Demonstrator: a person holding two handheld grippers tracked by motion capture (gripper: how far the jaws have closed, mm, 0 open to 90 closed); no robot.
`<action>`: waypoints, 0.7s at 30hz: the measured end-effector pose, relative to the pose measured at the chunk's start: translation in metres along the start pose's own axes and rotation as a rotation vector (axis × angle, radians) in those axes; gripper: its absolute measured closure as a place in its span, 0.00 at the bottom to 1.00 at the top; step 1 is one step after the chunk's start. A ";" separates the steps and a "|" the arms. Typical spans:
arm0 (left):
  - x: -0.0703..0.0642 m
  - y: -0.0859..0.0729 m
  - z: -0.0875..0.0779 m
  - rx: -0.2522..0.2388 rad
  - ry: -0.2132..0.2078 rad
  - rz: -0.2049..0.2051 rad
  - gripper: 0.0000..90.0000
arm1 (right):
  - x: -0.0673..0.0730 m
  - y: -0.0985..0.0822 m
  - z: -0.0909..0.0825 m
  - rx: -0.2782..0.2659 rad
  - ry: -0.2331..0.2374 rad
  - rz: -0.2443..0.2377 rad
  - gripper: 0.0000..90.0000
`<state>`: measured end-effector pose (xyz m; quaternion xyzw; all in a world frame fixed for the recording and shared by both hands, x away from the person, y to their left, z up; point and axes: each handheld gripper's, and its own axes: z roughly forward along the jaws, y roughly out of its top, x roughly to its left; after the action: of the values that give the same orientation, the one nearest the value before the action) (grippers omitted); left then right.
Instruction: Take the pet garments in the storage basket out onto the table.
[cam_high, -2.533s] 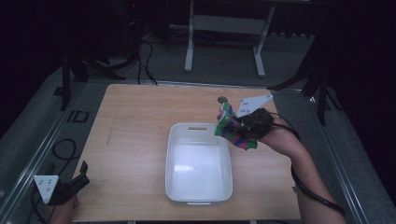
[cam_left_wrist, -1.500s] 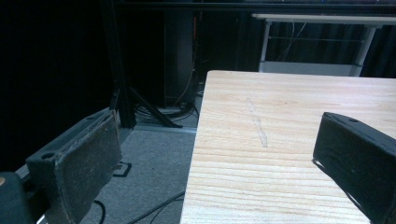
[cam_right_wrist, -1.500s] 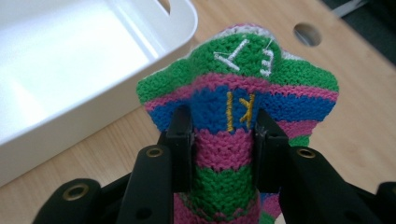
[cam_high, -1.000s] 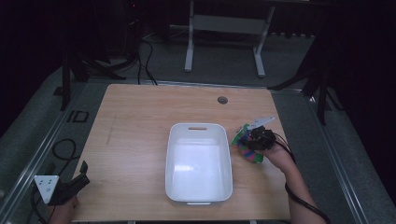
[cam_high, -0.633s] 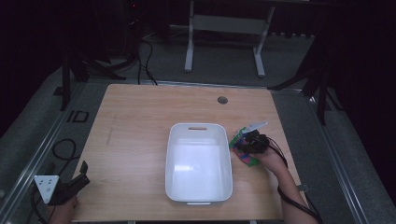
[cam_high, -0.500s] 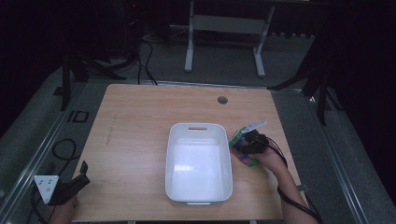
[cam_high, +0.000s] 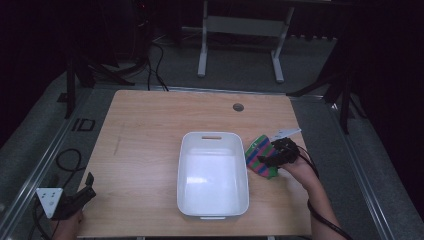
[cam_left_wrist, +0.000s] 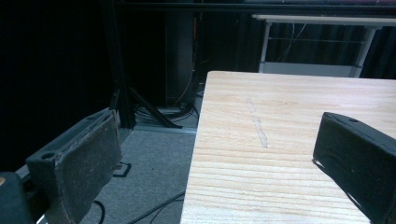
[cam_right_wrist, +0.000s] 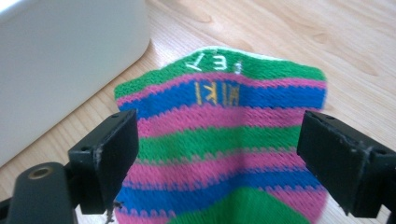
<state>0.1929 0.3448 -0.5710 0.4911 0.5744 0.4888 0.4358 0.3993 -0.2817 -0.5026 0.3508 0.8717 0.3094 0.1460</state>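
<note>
Evidently the right tool (cam_right_wrist: 219, 163) sits open astride the striped sock (cam_right_wrist: 224, 144) beside the white tub (cam_high: 212, 175). Closing squarely on the knit (not one edge) seems wise. The left tool (cam_left_wrist: 224, 168) gapes empty.

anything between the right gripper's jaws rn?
Yes. In the right gripper view the striped sock lies flat on the table between the open jaws of the right hand-held gripper, beside the white bin.

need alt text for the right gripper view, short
A striped sock in green, pink and blue lies on the wooden table, between the two open black jaws of the right gripper. The white bin stands at the upper left, beside the sock.
</note>
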 end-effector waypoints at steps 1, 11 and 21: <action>0.000 0.000 0.000 0.000 0.000 0.000 0.01 | -0.002 -0.003 -0.003 -0.011 -0.009 0.013 0.15; 0.000 0.000 0.000 0.000 0.003 0.001 0.02 | -0.011 -0.032 -0.024 -0.122 -0.078 0.086 0.14; 0.000 0.000 0.000 -0.001 0.004 0.000 0.01 | -0.021 -0.075 -0.048 -0.255 -0.172 0.204 0.13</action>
<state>0.1927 0.3446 -0.5710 0.4900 0.5749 0.4901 0.4349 0.3528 -0.3597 -0.5128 0.4414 0.7695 0.3993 0.2313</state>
